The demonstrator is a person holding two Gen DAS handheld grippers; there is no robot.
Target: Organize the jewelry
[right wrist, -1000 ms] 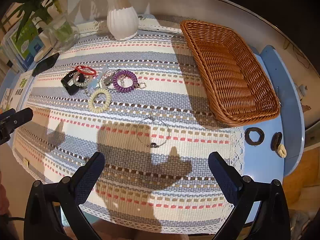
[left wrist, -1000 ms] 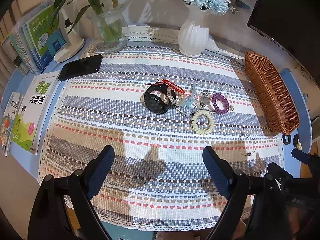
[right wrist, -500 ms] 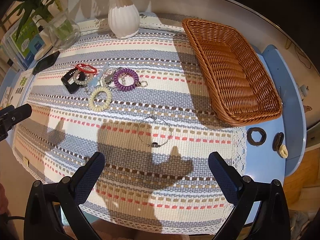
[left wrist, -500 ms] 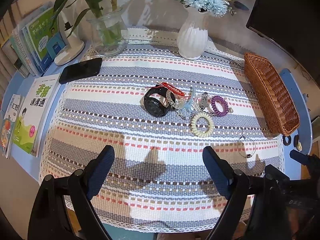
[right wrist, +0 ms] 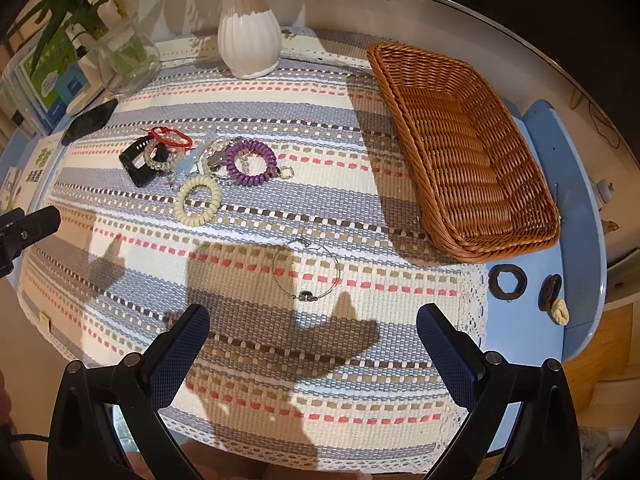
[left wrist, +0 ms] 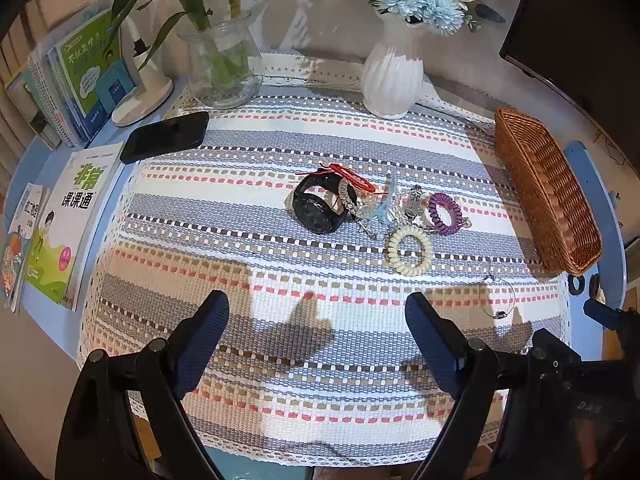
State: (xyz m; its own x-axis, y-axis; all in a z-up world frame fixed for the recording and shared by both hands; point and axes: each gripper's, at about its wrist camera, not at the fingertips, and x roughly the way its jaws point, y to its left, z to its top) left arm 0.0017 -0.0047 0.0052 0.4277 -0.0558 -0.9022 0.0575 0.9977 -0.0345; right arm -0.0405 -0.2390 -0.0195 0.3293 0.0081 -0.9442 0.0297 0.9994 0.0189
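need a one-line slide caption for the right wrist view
Open right tongs hover above a thin wire bracelet on the striped cloth, wicker basket empty beyond.

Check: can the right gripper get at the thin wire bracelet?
Probably yes. The right gripper is open and the wire bracelet lies alone on the tablecloth just ahead, with nothing between them.

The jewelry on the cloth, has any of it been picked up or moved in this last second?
No. Only the cameras shifted a little: both grippers drifted slightly, so the scene slid a bit in each view. The left gripper and right gripper remain open and empty. The watch, purple coil, cream coil, wire bracelet and basket lie where they were.
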